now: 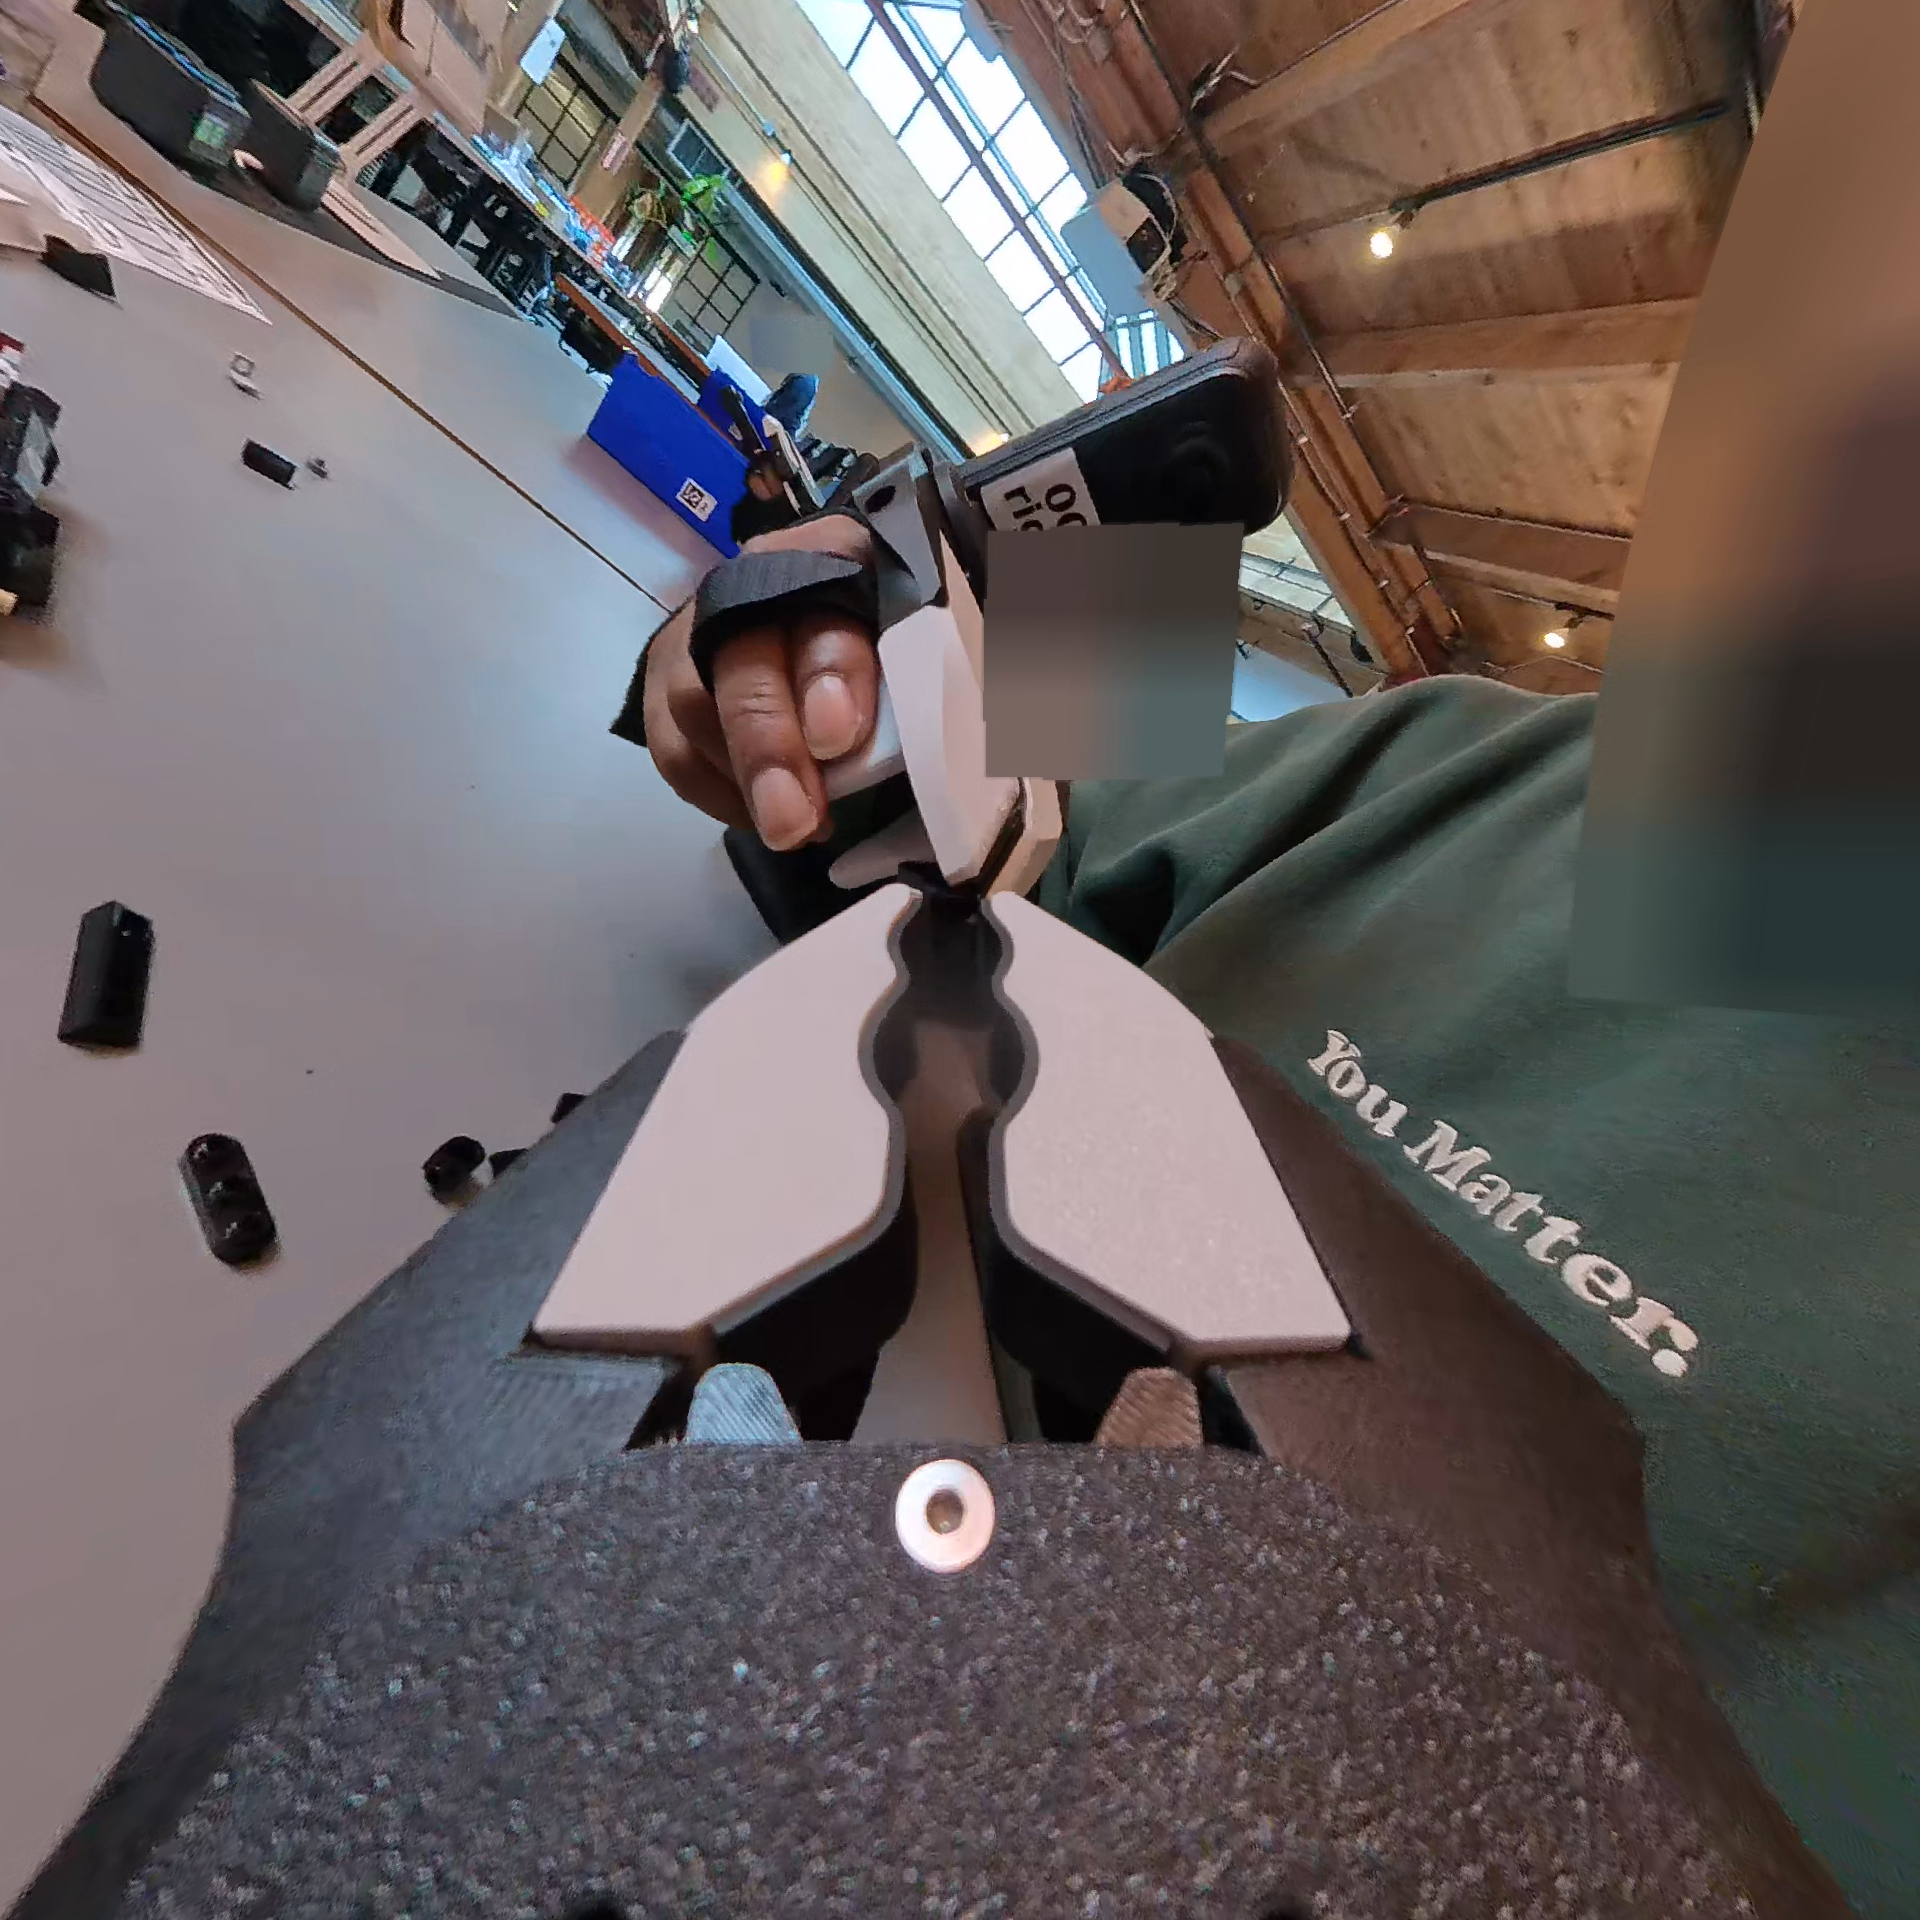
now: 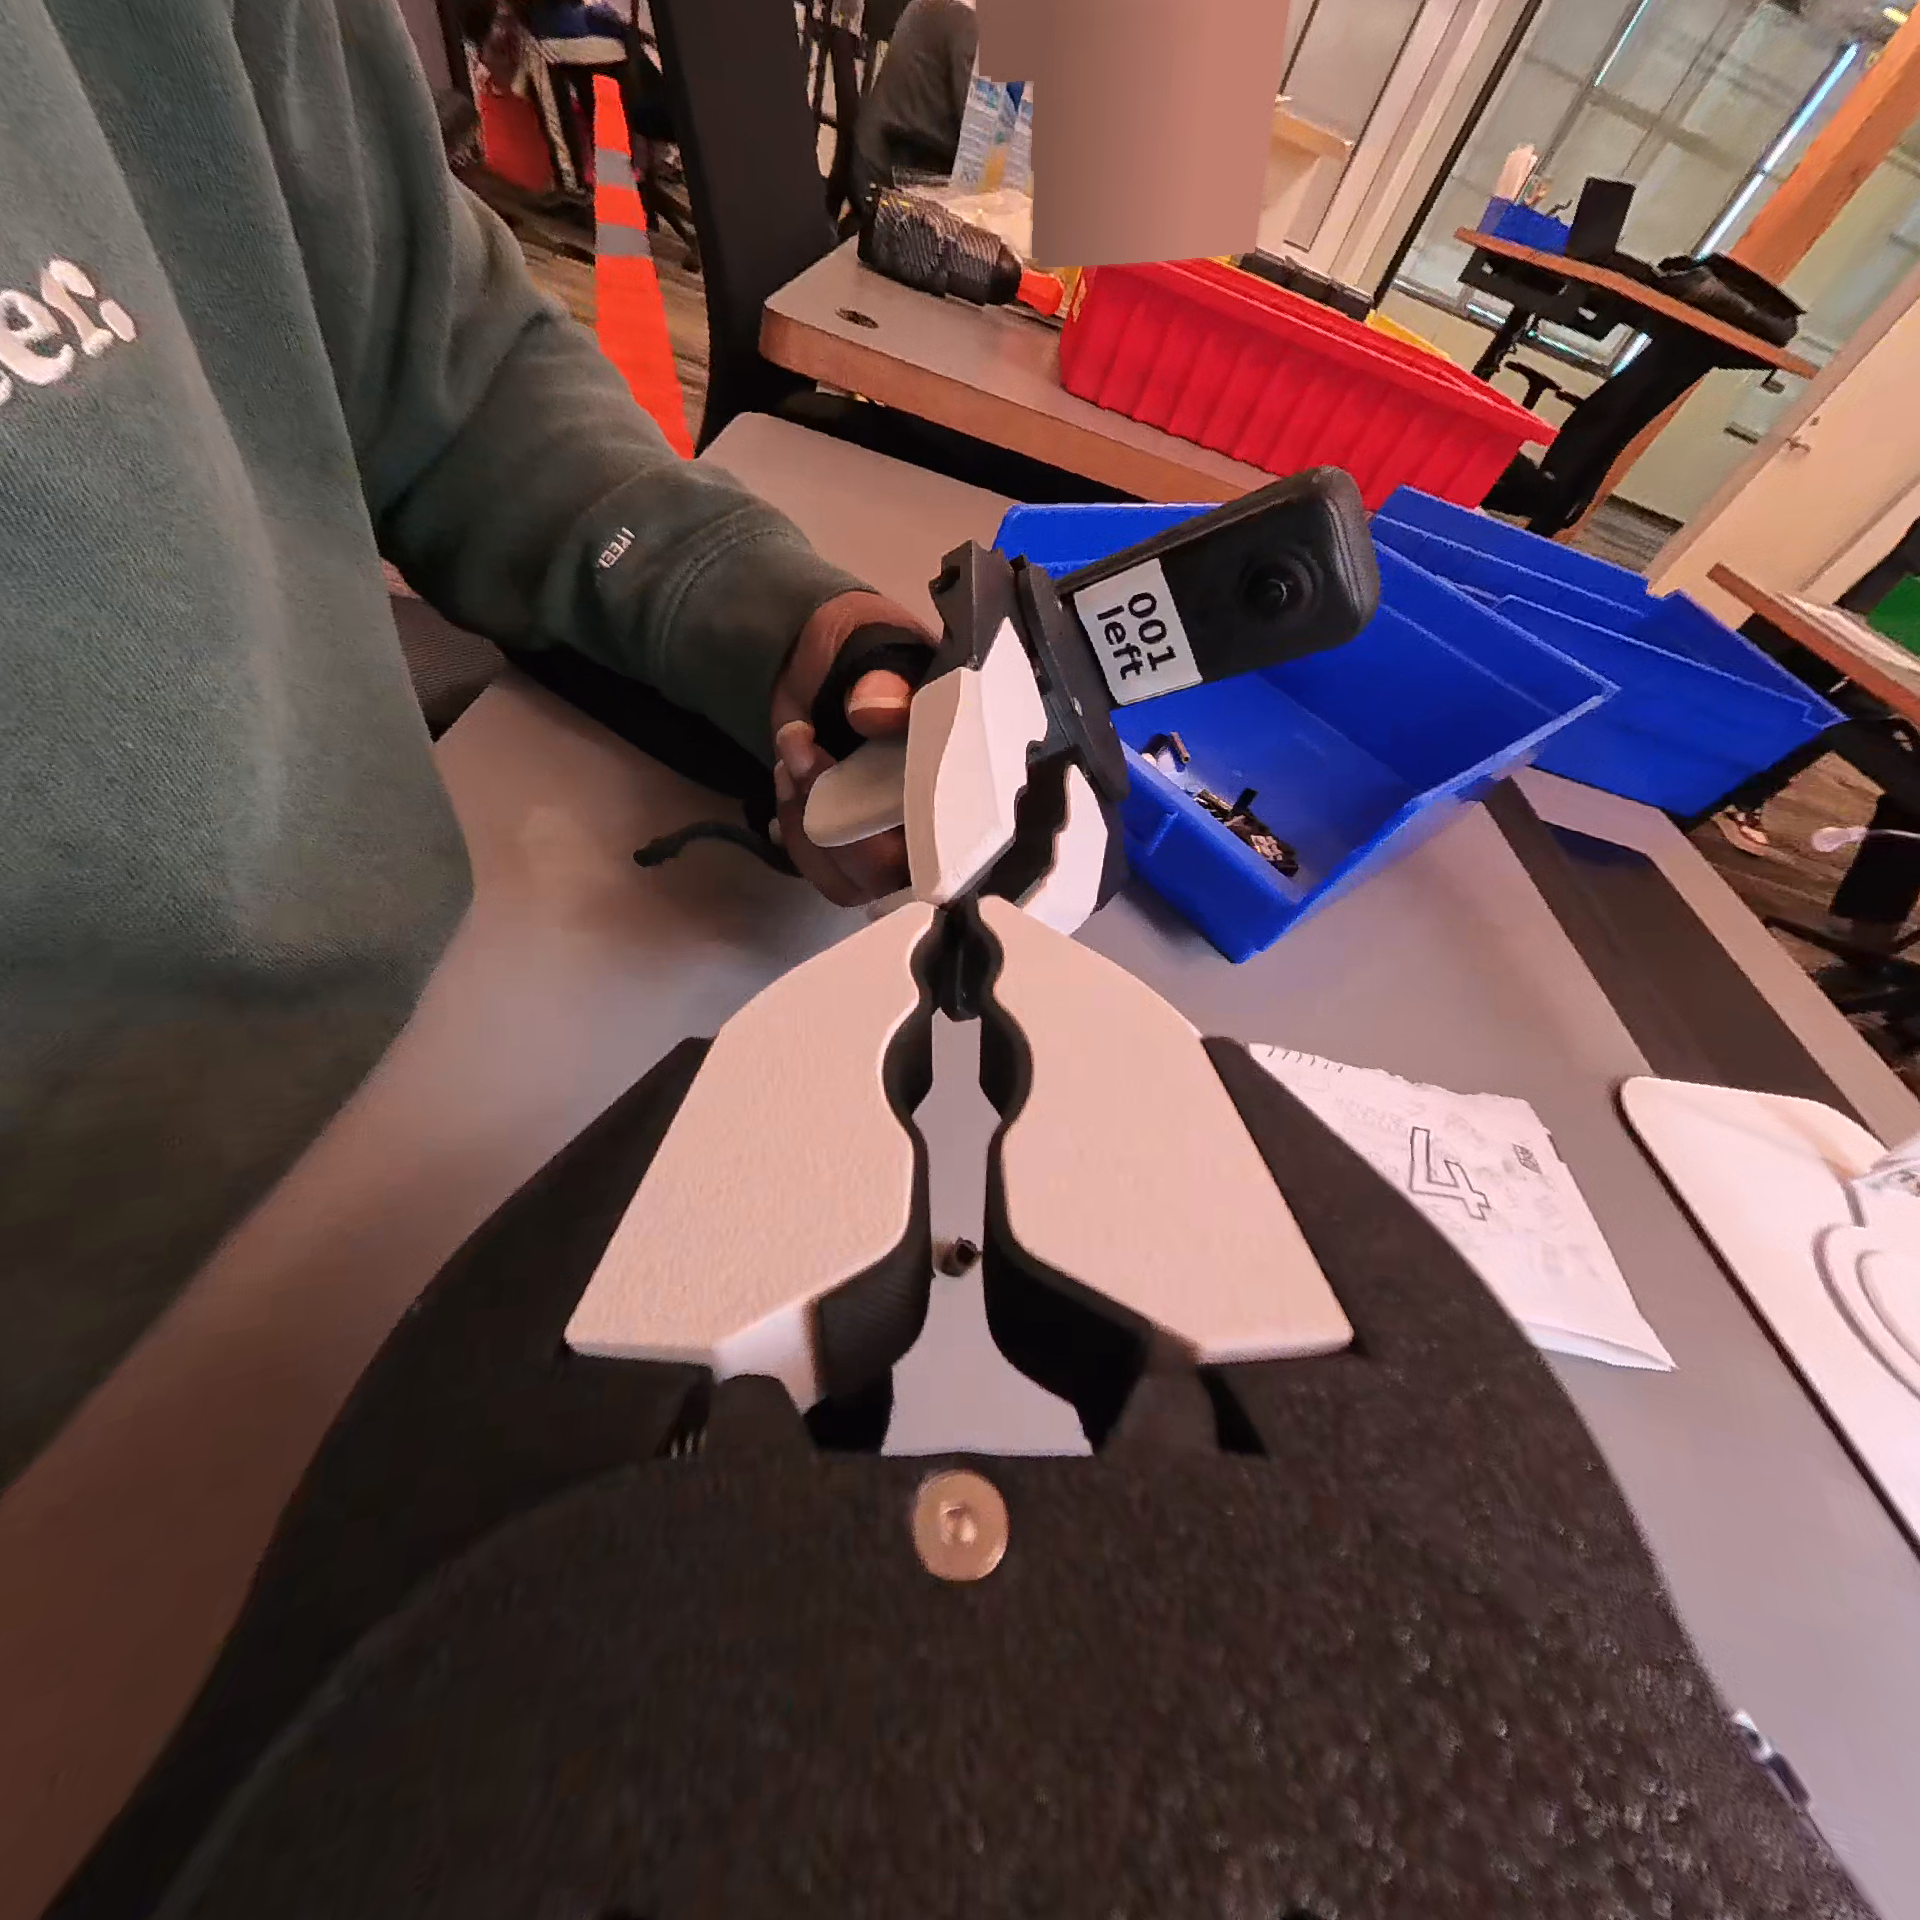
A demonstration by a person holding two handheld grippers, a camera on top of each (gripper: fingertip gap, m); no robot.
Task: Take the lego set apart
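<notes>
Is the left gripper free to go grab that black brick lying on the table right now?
Probably not: the left gripper is shut on a small black piece shared with the right gripper; the black brick lies unobstructed.

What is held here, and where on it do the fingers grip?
A small black lego piece, pinched between both grippers' tips: right gripper on one end, left gripper on the opposite end.

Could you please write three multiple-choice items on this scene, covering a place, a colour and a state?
1. Where do loose black pieces lie?
A. on the grey table
B. on a chair
C. on the floor

2. What colour is the bin beside the left gripper?
A. yellow
B. blue
C. green

3. How do both grippers stand?
A. wide open
B. lying on the table
C. shut on one small black piece

Answers: A, pieces are scattered over the tabletop; B, its walls are blue; C, the right gripper and left one meet tip to tip on it.
</notes>
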